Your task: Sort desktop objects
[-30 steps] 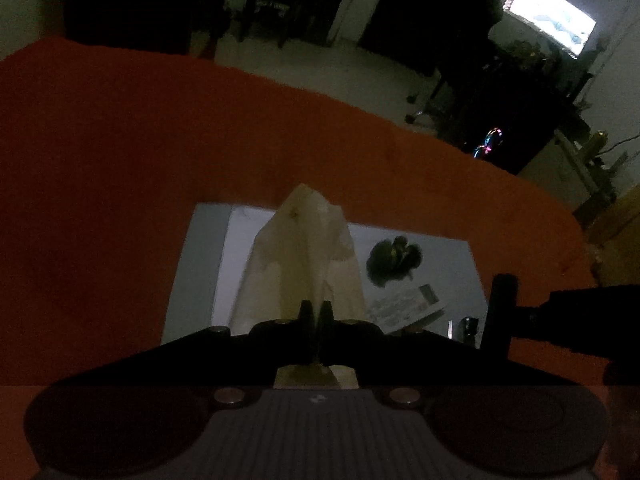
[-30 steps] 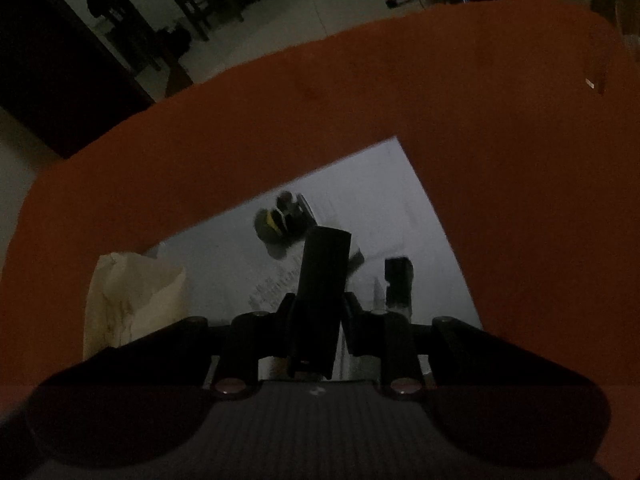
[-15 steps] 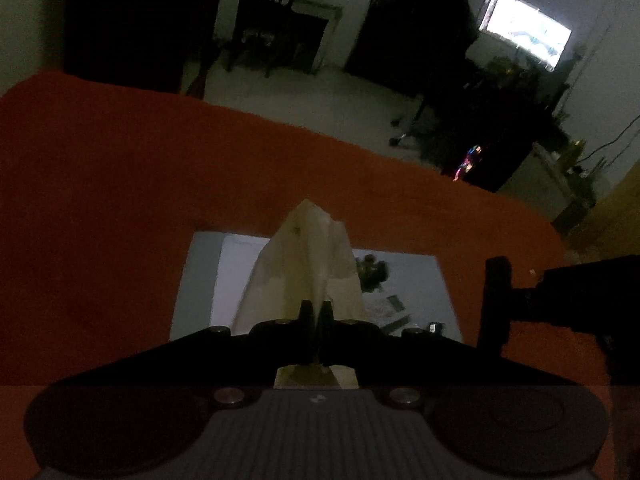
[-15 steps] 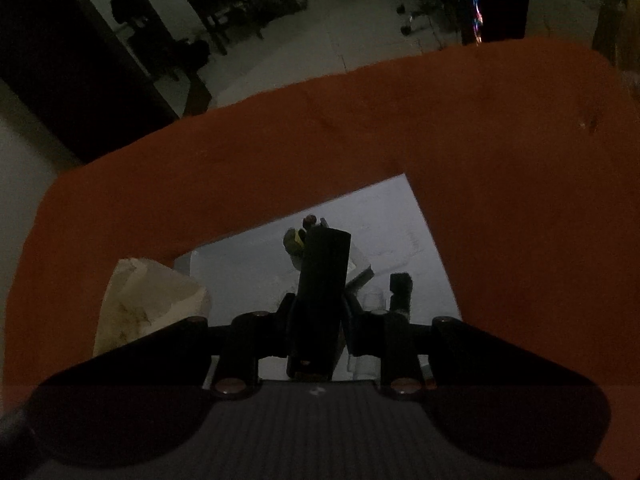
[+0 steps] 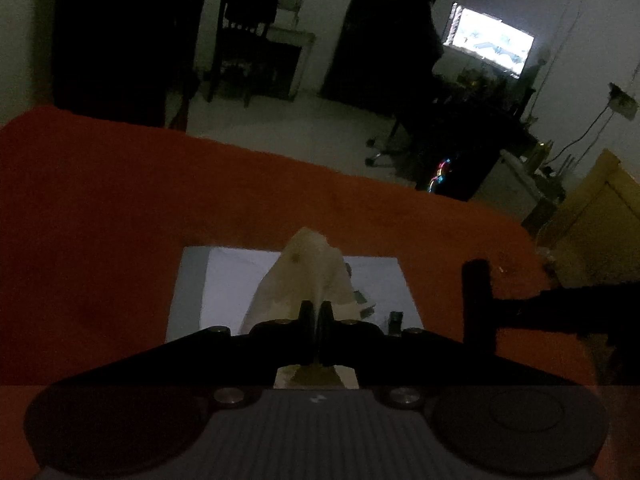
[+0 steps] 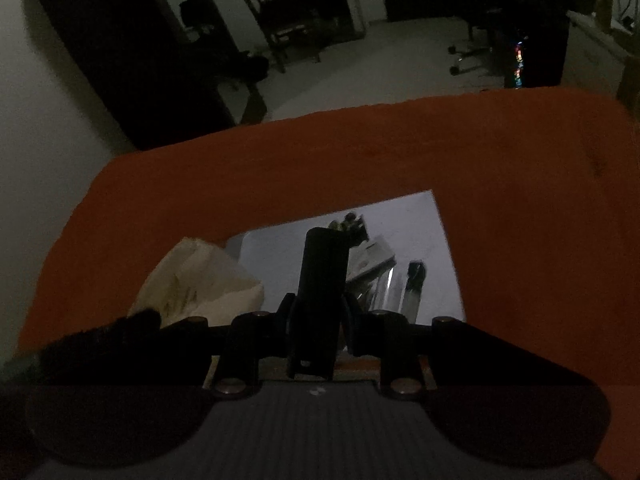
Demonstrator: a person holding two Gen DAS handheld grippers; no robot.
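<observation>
1. Orange cloth (image 5: 120, 220) covers the counter; a white sheet (image 5: 232, 280) lies flat on it, and the loose items sit on that sheet.
2. Our left gripper (image 5: 316, 312) is clenched on a crumpled cream paper bag (image 5: 308, 276), its fingers pinching the bag's near edge. The bag rises above the sheet in the left wrist view and hides part of it.
3. Our right gripper (image 6: 318, 312) grasps a black rectangular bar-shaped object (image 6: 322, 276), held lengthwise between the fingers with its far end pointing away from the camera. We cannot tell what the object is; lighting is very dim.
4. In the left wrist view that black object (image 5: 476, 300) stands upright at the right, over the orange cloth just beside the sheet's right edge.
5. In the right wrist view the cream bag (image 6: 200, 280) sits at the left, overlapping the sheet's left edge.
6. On the sheet beyond the right gripper: a small dark cluster with a yellowish spot (image 6: 348, 222), a pale printed packet (image 6: 372, 260), and a slim tube with a dark cap (image 6: 412, 284). Details too dark to identify.
7. Background: dark chair (image 5: 248, 48), lit screen (image 5: 488, 44), and a computer case with coloured lights (image 6: 518, 64).
</observation>
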